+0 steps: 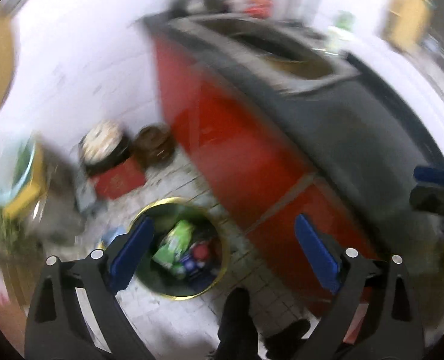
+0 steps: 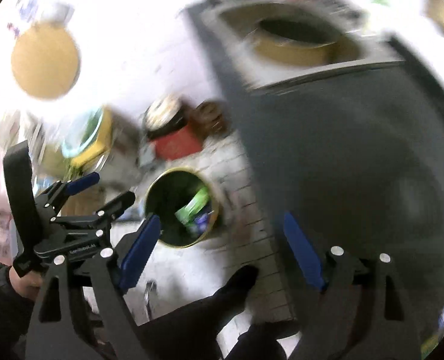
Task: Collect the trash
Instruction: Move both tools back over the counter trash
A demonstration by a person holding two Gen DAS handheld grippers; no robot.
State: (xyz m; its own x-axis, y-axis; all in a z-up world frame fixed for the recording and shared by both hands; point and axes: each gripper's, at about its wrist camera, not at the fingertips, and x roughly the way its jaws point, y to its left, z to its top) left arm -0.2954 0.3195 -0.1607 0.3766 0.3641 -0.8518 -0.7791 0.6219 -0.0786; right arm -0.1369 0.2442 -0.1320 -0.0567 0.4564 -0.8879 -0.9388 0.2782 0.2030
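Both views are motion-blurred. A round bin with a gold rim (image 1: 209, 210) stands on the tiled floor and holds a green wrapper (image 1: 175, 241) and other trash. It also shows in the right wrist view (image 2: 154, 187), with the green wrapper (image 2: 196, 201) inside. My left gripper (image 1: 222, 255) is open and empty, high above the bin. My right gripper (image 2: 222, 249) is open and empty, above the floor beside the bin. The left gripper (image 2: 100, 187) shows at the left of the right wrist view, open.
A counter with a red front (image 1: 222, 138) and dark grey top (image 1: 357, 126) runs along the right, with a sunken round basin (image 2: 297, 39). A red box (image 1: 119, 180), pots and clutter sit by the white wall. My shoes (image 1: 237, 321) stand on the floor.
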